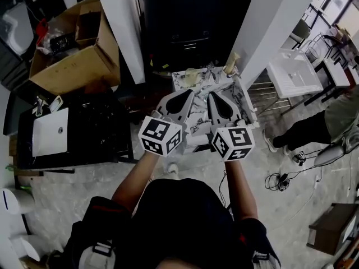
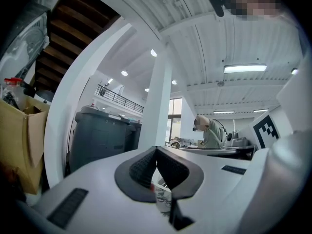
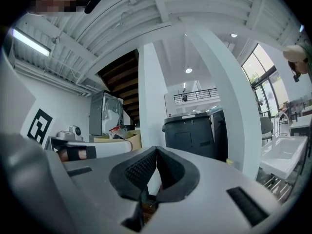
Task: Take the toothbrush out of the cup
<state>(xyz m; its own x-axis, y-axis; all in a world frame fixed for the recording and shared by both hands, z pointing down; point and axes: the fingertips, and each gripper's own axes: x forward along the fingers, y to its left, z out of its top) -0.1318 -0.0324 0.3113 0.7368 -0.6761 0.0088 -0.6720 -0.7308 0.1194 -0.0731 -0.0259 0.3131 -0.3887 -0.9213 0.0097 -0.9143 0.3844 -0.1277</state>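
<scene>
marble table (image 1: 197, 115) at twelve o'clock carries what looks like the cup (image 1: 229, 68) at its one o'clock corner; the toothbrush is too small to tell. left gripper (image 1: 189, 93) and right gripper (image 1: 212, 94) are both pressed together and empty. arriving like that could topple the cup.

Left gripper (image 2: 156, 150): jaws closed tip to tip, nothing between them; a marbled surface (image 2: 164, 201) shows through the gap beneath.
Beyond:
- white pillar (image 2: 159, 106)
- dark grey lidded bin (image 2: 100, 138) left of the pillar
- cardboard box (image 2: 19, 145) at the left edge
- person (image 2: 210, 133) bent over a far counter
- ceiling strip light (image 2: 245, 68)
</scene>
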